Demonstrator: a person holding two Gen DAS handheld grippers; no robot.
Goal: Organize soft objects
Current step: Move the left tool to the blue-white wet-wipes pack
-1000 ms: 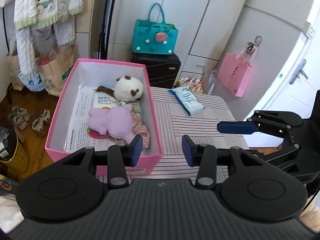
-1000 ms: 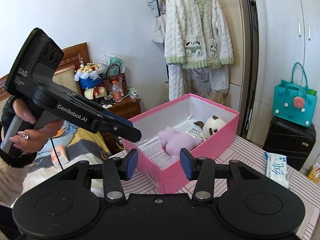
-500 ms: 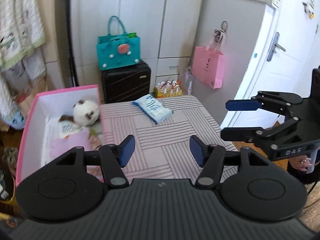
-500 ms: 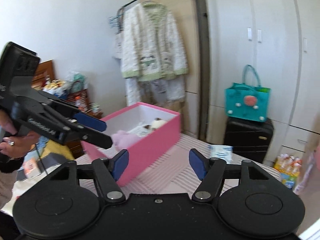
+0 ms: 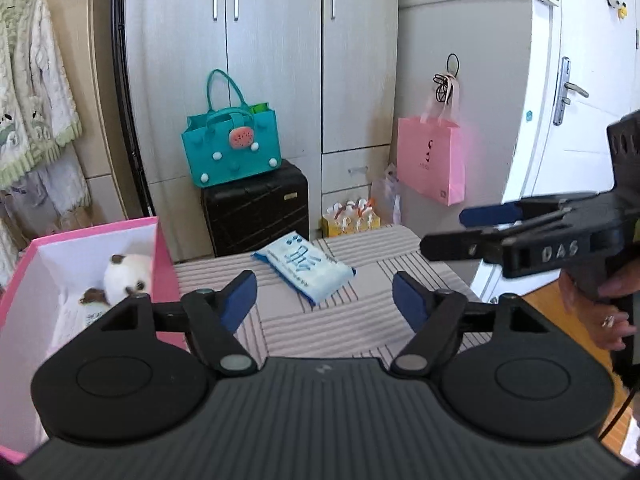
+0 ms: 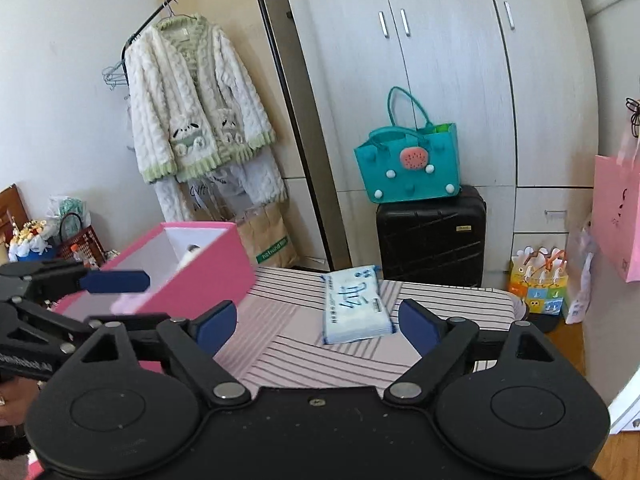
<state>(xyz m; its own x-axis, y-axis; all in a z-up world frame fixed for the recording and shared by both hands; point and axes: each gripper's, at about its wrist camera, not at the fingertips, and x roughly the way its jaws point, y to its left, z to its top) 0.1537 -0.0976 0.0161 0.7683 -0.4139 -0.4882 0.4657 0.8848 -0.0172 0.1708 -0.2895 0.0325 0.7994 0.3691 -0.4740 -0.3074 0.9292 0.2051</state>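
A blue-and-white soft tissue pack (image 5: pixel 303 266) lies on the striped table (image 5: pixel 360 316), also in the right wrist view (image 6: pixel 354 304). A pink box (image 5: pixel 24 280) stands at the table's left and holds a white-and-brown plush (image 5: pixel 126 274); in the right wrist view the box (image 6: pixel 208 268) shows a pale purple plush (image 6: pixel 126 303) by its near end. My left gripper (image 5: pixel 325 294) is open and empty, above the table short of the pack. My right gripper (image 6: pixel 318 326) is open and empty, just short of the pack.
Behind the table stand a black suitcase (image 5: pixel 256 208) with a teal bag (image 5: pixel 232 148) on it, grey wardrobes and a pink paper bag (image 5: pixel 432 160). A white robe (image 6: pixel 196 108) hangs at the left. The table's right edge drops off near a white door (image 5: pixel 580 80).
Both grippers have swung right, away from the pink box and toward the tissue pack, and both have opened wider. The box now sits at the left edge of both views.
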